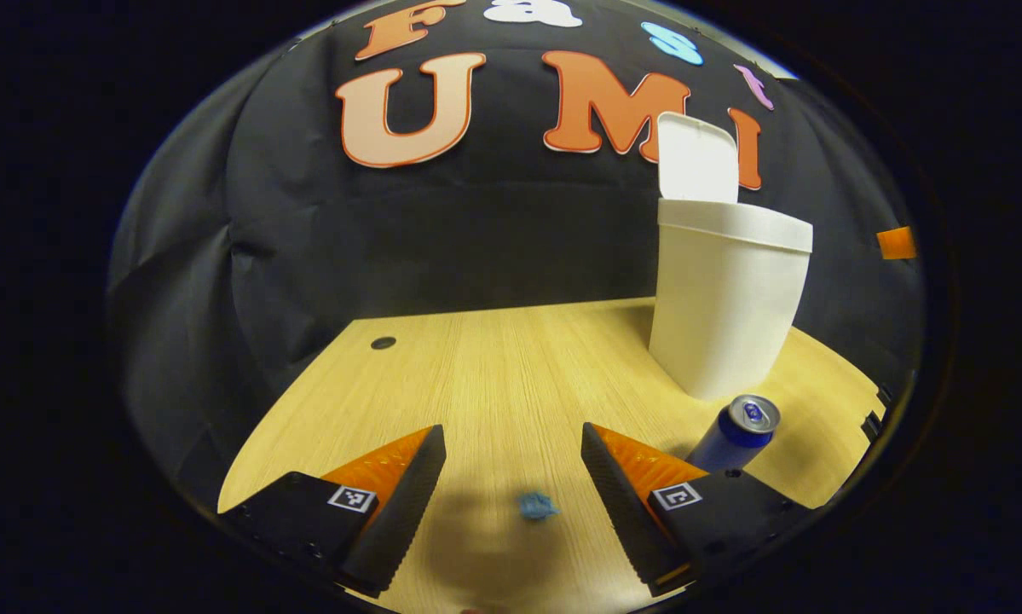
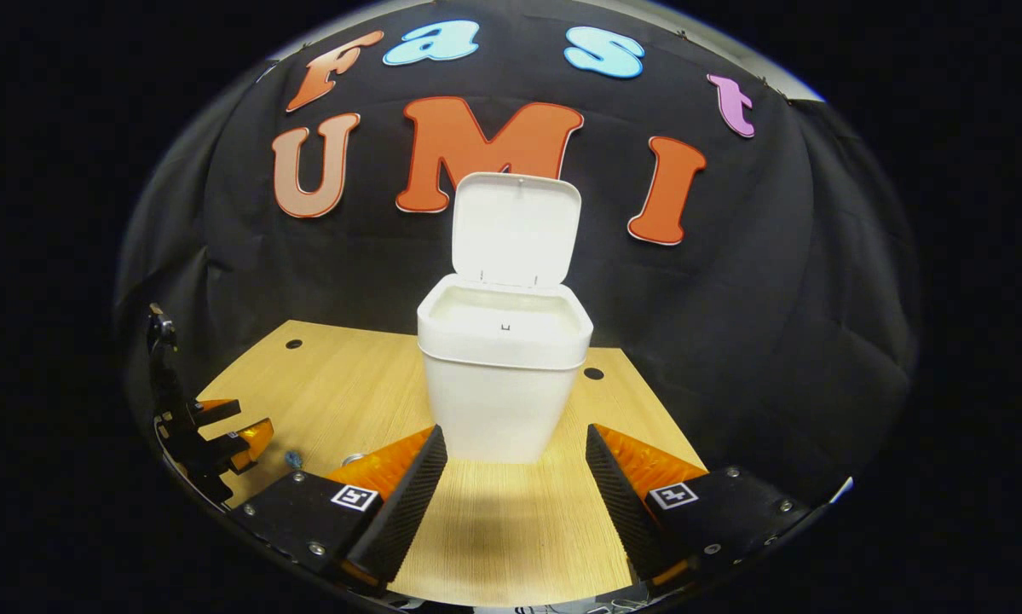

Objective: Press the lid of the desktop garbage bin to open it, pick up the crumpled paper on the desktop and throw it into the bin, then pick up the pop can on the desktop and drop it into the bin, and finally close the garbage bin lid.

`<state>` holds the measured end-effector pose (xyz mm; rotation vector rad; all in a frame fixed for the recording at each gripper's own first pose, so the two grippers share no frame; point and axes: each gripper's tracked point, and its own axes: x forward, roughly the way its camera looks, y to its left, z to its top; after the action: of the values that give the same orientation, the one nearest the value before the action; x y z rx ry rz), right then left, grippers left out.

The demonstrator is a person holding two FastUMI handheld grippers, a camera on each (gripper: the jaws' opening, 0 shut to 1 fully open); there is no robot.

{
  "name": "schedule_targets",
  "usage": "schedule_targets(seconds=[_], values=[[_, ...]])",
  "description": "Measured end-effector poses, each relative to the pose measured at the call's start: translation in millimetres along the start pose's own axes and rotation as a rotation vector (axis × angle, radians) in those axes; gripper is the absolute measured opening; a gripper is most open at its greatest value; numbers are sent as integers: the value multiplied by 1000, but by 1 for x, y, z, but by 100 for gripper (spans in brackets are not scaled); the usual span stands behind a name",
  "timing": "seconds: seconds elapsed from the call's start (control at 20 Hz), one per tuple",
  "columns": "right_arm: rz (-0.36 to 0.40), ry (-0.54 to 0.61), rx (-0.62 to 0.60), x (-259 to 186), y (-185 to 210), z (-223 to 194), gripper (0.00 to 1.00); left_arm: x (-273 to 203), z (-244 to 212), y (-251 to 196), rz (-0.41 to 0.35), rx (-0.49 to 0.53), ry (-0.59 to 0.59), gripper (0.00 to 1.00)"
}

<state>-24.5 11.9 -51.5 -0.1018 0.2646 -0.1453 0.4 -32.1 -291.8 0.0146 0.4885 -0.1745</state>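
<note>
Wood desktop point(image 1: 493, 375) carries everything we see, and it runs back to the black cloth wall point(image 1: 306, 239). Next in size is the white garbage bin point(image 2: 500, 384), which stands toward the far side with its lid point(image 2: 515, 228) raised upright, so the bin is open. In the right gripper view we see it straight ahead of the right gripper point(image 2: 516, 490), whose fingers stand wide apart and hold nothing. The left gripper point(image 1: 513, 486) is spread open too. The blue pop can point(image 1: 736, 433) stands near the bin's base, just beside its right finger. The small blue crumpled paper point(image 1: 537, 506) lies on the desktop between the left gripper's fingers, touching neither.
</note>
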Motion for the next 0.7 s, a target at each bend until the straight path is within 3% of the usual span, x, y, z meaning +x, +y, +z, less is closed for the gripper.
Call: schedule_targets(seconds=[0.35, 0.7], values=[[-22, 59, 46, 0, -9, -19, 99, 17, -56, -14, -27, -9, 178, 100], [-37, 112, 86, 5, -18, -34, 100, 32, -85, -17, -33, -8, 284, 100]])
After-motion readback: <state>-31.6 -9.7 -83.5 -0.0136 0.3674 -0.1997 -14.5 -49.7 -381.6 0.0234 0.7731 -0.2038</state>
